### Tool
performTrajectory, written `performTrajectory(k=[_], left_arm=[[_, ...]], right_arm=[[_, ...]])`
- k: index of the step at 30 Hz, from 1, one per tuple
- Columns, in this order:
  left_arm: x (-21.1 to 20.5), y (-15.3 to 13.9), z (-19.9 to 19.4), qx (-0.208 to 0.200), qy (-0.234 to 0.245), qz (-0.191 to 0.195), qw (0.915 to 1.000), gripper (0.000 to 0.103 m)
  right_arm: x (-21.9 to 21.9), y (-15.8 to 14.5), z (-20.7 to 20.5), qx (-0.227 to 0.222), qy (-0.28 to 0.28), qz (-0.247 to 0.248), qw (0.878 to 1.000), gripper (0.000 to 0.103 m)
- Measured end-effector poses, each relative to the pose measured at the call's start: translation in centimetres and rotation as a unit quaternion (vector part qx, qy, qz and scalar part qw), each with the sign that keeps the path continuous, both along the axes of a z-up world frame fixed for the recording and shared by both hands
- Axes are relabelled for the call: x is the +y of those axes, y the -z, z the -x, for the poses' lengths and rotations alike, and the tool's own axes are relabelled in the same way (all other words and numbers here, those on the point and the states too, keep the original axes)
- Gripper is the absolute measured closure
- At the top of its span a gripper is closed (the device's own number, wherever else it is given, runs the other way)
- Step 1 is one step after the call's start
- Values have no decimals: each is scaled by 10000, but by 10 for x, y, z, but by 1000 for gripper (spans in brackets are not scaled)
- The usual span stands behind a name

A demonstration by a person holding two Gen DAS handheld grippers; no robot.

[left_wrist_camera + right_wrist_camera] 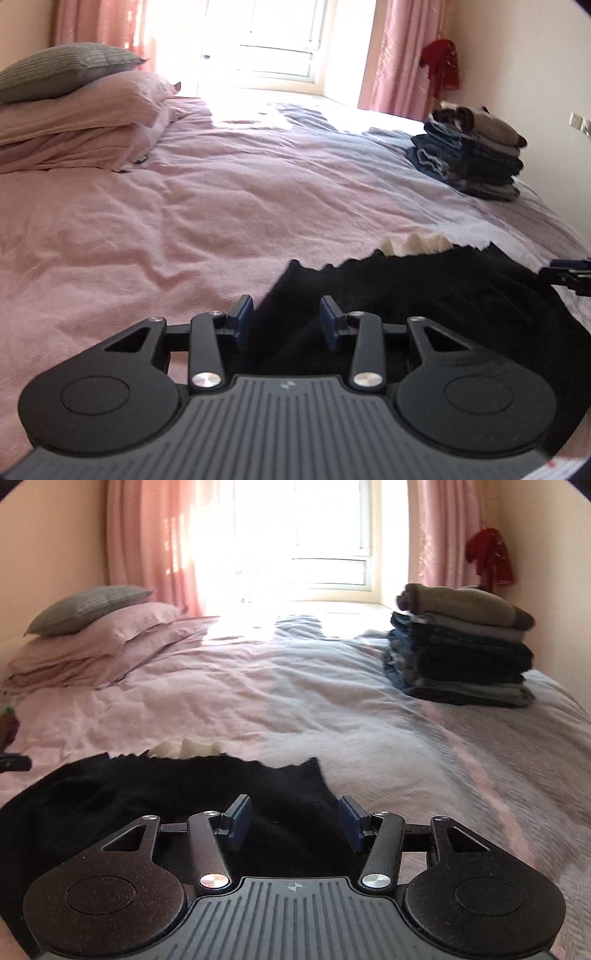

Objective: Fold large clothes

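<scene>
A black knitted garment [424, 295] lies flat on the near part of the pink bed; its far hem is jagged and a bit of cream fabric [413, 243] shows behind it. My left gripper [288, 317] is open, over the garment's left near corner, with nothing between its blue pads. The same garment [166, 794] fills the lower left of the right wrist view. My right gripper [293, 821] stands open above the garment's right near corner, also holding nothing. The right gripper's tip [569, 275] shows at the right edge of the left wrist view.
A stack of folded dark clothes [461, 653] sits at the bed's far right [476, 155]. Pink pillows with a grey one on top [92, 638] lie at the far left. The pink bedspread [184, 206] spreads between. A red item [489, 554] hangs on the right wall.
</scene>
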State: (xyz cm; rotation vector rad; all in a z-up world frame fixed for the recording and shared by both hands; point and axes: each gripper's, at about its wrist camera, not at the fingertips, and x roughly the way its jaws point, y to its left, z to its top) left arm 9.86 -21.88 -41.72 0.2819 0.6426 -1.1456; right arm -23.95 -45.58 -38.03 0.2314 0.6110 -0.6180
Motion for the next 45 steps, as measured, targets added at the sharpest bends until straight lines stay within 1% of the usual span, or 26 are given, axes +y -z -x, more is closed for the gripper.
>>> performTrajectory(k=[2,3,4,5,6,7,8,9,10,11,13,14,16,17,19,20,22,24,26,27,28,31,33,37,45], left_arm=[[-18,27,-3,-9,-112,-431,9990,68],[-20,40,-7,79,-169,-519,9985,68],[-17,45,-11,232,-232,-404,9986,68],[-10,43,-14,372,-349,-296,9983,71],[-3,38,-14,411,-453,-213,9979,73],[5,31,-11,337,-530,-141,9979,73],[15,24,-7,250,-594,-65,9979,77],[25,15,-2,222,-640,12,9977,77],[35,7,5,256,-610,57,9978,77],[44,1,12,267,-600,82,9978,77],[64,-9,37,151,-597,54,9981,76],[72,-10,49,122,-587,-6,9982,76],[84,-5,71,126,-557,-221,9981,72],[86,1,79,140,-557,-387,9976,67],[85,17,90,56,-641,-700,9955,66],[85,21,94,-20,-665,-785,9947,66],[86,18,101,-139,-739,-914,9930,66],[91,7,107,-83,-839,-921,9922,61],[97,-3,114,-15,-892,-931,9917,57],[100,-8,119,11,-927,-977,9909,54],[103,-10,124,33,-964,-1027,9900,53],[115,-17,142,78,-958,-1121,9890,49],[122,-18,152,119,-931,-1201,9883,42],[137,-20,167,121,-939,-1304,9869,42],[155,-30,178,33,-974,-1237,9875,41]], right_arm=[[-15,26,-13,426,199,-137,9988,53],[-23,37,-12,475,258,-235,9983,54],[-28,39,-5,285,321,-388,9983,54],[-28,34,3,153,461,-513,9975,54],[-25,27,10,83,565,-556,9968,54],[-18,17,18,40,691,-472,9965,54],[-8,4,29,-45,797,-291,9964,54],[4,-6,38,-152,770,-178,9968,54],[19,-17,47,-247,645,-174,9975,54],[33,-24,55,-282,524,-246,9979,54],[65,-28,67,-235,309,-381,9985,54],[79,-25,71,-146,216,-427,9987,54],[101,-12,72,209,201,-472,9985,54],[107,-2,69,430,235,-462,9977,54],[108,24,63,922,353,-572,9935,53],[107,31,63,942,360,-598,9931,53],[108,25,64,910,487,-663,9924,53],[113,9,69,798,574,-724,9925,53],[122,-5,78,564,567,-706,9943,50],[128,-11,82,519,577,-706,9945,44],[132,-15,85,478,578,-698,9947,42],[146,-20,90,487,549,-774,9943,41],[155,-22,93,507,553,-878,9933,40],[173,-25,102,483,502,-1066,9919,40],[190,-30,111,400,485,-963,9934,40]])
